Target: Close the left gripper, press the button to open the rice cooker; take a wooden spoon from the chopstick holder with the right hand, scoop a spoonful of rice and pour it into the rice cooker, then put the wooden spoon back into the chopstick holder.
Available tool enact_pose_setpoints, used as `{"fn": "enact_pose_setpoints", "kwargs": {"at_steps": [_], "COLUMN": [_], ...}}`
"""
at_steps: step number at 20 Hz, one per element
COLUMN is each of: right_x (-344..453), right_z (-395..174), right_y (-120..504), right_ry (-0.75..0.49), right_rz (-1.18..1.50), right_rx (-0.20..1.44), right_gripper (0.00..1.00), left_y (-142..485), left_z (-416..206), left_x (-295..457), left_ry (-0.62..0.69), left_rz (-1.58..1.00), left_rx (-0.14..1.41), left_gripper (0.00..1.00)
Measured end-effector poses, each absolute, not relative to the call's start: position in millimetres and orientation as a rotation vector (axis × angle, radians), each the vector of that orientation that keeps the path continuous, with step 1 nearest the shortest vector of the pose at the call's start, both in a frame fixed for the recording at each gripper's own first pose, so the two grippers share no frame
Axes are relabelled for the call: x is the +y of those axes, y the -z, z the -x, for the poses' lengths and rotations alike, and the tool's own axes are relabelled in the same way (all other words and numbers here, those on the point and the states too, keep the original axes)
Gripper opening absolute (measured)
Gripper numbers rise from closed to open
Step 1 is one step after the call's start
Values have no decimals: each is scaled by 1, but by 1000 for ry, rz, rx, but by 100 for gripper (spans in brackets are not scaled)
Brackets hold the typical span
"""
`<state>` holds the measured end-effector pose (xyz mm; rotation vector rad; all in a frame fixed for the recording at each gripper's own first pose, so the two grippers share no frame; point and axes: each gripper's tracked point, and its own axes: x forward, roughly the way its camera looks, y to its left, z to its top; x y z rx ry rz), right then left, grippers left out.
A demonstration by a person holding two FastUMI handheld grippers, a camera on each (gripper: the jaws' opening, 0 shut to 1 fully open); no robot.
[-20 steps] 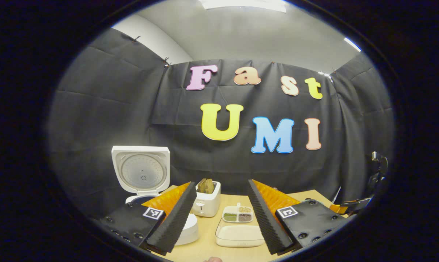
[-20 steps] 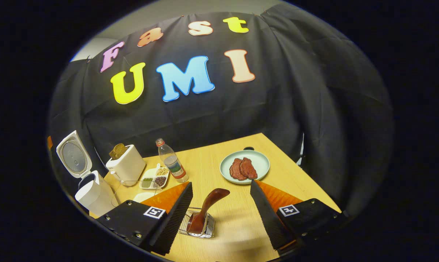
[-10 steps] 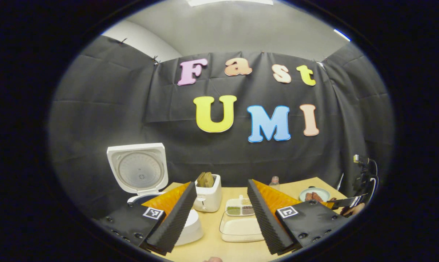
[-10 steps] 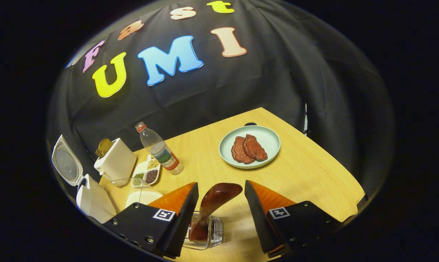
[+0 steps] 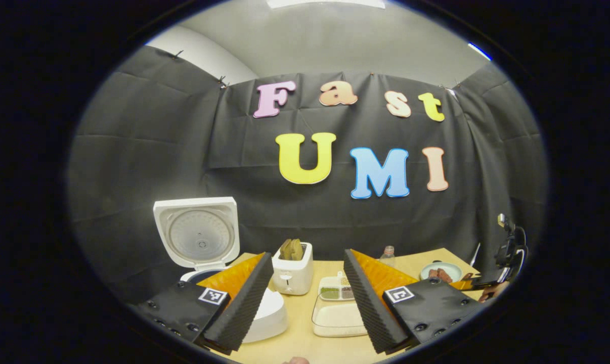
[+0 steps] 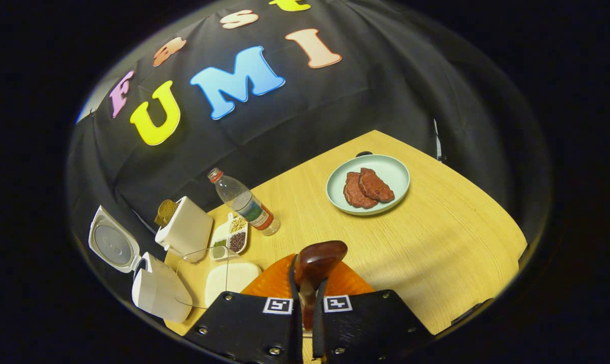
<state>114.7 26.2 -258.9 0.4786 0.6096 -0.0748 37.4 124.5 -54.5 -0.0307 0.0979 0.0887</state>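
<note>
**Right gripper clamps the wooden spoon**

The right gripper [image 6: 307, 303] is pinching the wooden spoon [image 6: 315, 263], both fingers pressed on its handle, bowl end poking up ahead of them. The left gripper [image 5: 307, 293] hovers with fingers spread (nothing between them). Ahead to its left stands the rice cooker [image 5: 199, 237], lid raised; the rice container [image 5: 335, 318] lies just ahead.

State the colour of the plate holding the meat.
Pale green plate, clearest in the right gripper view.
</note>
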Motion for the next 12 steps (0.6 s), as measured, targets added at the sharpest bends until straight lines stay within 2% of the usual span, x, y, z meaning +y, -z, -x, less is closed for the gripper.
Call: {"fn": "enact_pose_setpoints", "kwargs": {"at_steps": [6, 12], "right_x": [29, 90], "right_z": [-120, -147], "right_y": [183, 115], "right_ry": [32, -131], "right_rz": [-428, -394], "right_rx": [497, 376], "right_gripper": [8, 8], "left_y": [58, 66], "left_z": [-33, -26], "left_x": [135, 149], "left_ry": [-70, -34], "left_rz": [37, 51], "left_rx": [85, 83], "left_gripper": [97, 97]}}
